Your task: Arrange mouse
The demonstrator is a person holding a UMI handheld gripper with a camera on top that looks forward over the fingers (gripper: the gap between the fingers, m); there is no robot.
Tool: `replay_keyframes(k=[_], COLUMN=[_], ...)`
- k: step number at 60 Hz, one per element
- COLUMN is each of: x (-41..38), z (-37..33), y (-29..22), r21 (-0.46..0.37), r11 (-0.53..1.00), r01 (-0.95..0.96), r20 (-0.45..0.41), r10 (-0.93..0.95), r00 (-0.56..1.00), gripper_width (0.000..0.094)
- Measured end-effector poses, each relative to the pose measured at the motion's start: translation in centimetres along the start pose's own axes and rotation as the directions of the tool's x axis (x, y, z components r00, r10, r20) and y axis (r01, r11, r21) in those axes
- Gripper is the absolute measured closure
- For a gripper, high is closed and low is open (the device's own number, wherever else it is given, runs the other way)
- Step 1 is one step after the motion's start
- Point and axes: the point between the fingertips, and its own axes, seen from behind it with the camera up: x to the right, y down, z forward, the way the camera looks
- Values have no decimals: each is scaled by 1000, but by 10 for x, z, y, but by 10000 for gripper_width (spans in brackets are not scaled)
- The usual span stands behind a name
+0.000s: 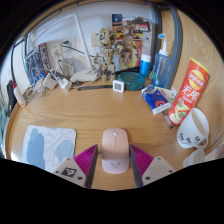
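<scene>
One pink mouse (114,152), clamped between fingers (88,163)

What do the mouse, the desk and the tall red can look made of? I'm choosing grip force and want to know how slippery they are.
The mouse, between the fingers of the gripper, looks like smooth matte pale-pink plastic. The desk looks like light wood or laminate with faint sheen. The red can seems glossy printed cardboard, though that is uncertain.
</scene>
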Motion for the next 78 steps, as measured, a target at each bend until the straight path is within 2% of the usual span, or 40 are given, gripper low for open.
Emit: replay_keyframes(k=[1,3,9,18,29,34,50,55,59,64,68,78], x=[1,4,4,2,3,2,-59,-94,-124,-159,-181,-211], z=[1,2,4,3,-6,-33,-170,-196,-198,-177,-149,-69], y=[-2,-4,-3,-1,-8,-40,-197,-219,-219,-196,-159,-51], r21=[2,-1,-13,-37,-57,4,323,375,385,333,268,42], r11=[1000,1000,1000,999,998,998,945,926,923,943,963,998], r01=[-2,2,6,1,-41,-65,-58,-43,-14,7,14,38], r20=[-1,-11,-3,-6,-26,-41,-9,24,30,48,69,62], r10=[2,-2,-6,-2,39,65,65,36,2,-25,-33,-41], r00=[1000,1000,1000,1000,999,997,998,999,1000,999,997,997], gripper_width=[366,490,517,655,656,658,655,655,655,654,657,656])
